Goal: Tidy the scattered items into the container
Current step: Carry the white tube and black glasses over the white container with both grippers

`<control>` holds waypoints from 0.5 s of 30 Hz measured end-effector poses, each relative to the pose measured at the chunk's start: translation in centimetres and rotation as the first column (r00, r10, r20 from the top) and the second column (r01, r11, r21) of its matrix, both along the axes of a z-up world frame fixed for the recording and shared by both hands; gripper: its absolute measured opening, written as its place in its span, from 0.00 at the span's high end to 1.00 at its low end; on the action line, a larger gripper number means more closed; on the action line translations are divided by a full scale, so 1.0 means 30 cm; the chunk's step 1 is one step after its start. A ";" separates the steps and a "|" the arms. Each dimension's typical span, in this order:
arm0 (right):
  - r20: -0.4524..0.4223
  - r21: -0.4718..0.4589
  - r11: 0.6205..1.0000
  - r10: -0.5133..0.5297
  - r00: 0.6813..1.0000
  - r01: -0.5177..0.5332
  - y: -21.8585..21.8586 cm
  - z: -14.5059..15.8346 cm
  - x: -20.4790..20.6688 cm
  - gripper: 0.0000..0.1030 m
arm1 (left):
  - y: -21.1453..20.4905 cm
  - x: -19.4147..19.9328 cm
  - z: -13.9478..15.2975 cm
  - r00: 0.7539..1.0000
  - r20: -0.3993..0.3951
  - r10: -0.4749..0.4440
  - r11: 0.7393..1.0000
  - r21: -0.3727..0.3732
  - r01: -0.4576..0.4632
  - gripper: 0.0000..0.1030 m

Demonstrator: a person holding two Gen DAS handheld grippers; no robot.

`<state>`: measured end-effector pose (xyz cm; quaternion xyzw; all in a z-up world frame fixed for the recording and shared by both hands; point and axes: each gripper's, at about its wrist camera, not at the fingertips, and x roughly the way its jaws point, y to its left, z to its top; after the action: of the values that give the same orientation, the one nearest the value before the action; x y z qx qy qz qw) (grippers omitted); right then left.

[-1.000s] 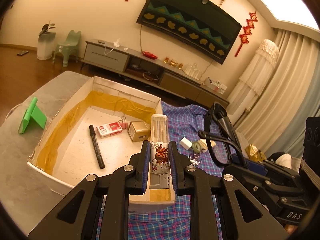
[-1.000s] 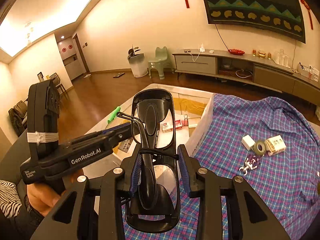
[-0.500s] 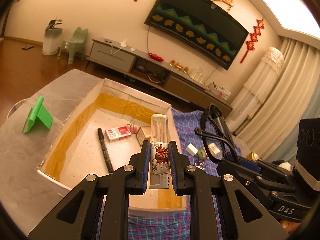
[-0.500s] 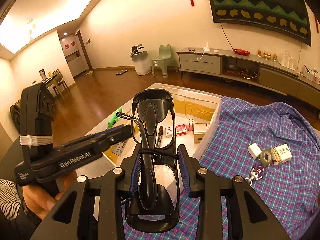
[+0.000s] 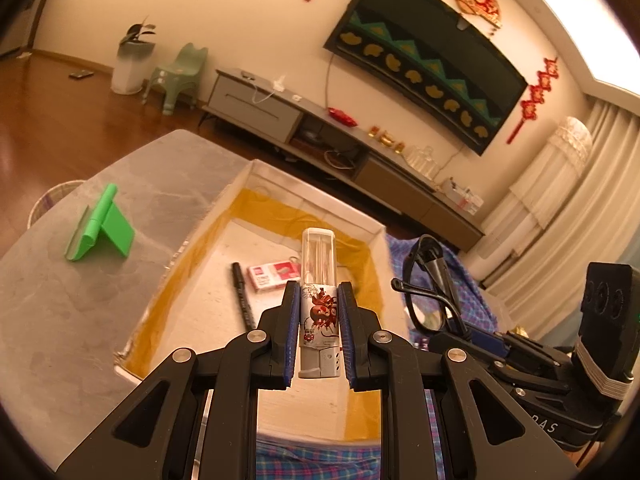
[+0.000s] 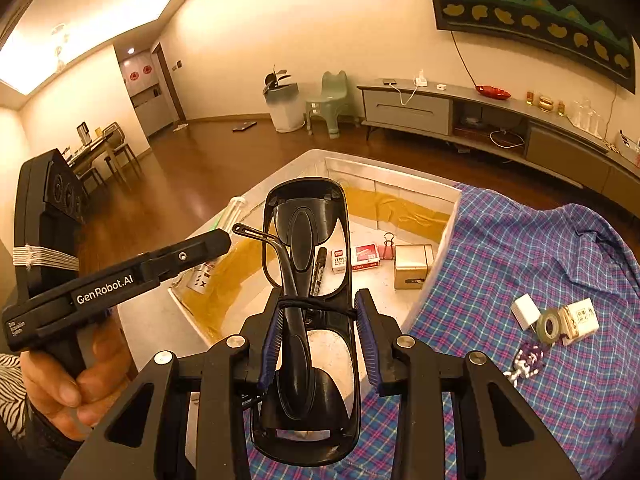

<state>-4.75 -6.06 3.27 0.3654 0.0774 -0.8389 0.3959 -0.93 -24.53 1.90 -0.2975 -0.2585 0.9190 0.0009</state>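
It was a home living room: a wall-mounted television [image 5: 428,60] hung above a long low cabinet [image 6: 480,116], with curtains [image 5: 560,216] and a wooden floor [image 6: 208,176].

Warm ceiling glow, sharp focus, edges fisheye-bent.

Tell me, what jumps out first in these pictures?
Two hand-held tools hover over a white box on the table: the left gripper clamps a clear-capped tube with a red print, the right gripper clamps folded black glasses. A marker and red packet lie in the box; beside it, small items dot a plaid shirt.
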 end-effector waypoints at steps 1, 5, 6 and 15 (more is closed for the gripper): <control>0.000 0.007 1.000 0.005 1.000 -0.005 -0.013 -0.005 -0.006 0.65 | -0.011 -0.008 -0.006 1.000 0.011 0.010 1.000 -0.007 -0.010 0.82; -0.002 0.034 0.999 0.020 1.000 -0.020 -0.055 -0.024 -0.020 0.65 | -0.033 -0.030 -0.030 0.998 0.051 0.043 0.998 -0.055 -0.040 0.82; -0.004 0.041 0.999 0.022 1.000 -0.022 -0.063 -0.029 -0.022 0.65 | -0.040 -0.035 -0.036 0.997 0.061 0.049 0.997 -0.065 -0.045 0.82; -0.006 0.119 0.992 0.045 0.999 -0.044 -0.134 -0.100 -0.051 0.65 | -0.058 -0.089 -0.113 0.987 0.153 0.041 0.992 -0.120 -0.023 0.82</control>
<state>-6.28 -10.07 0.28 0.3827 0.1370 -0.8254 0.3918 -3.61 -26.27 -1.51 -0.3634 -0.2076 0.9068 -0.0515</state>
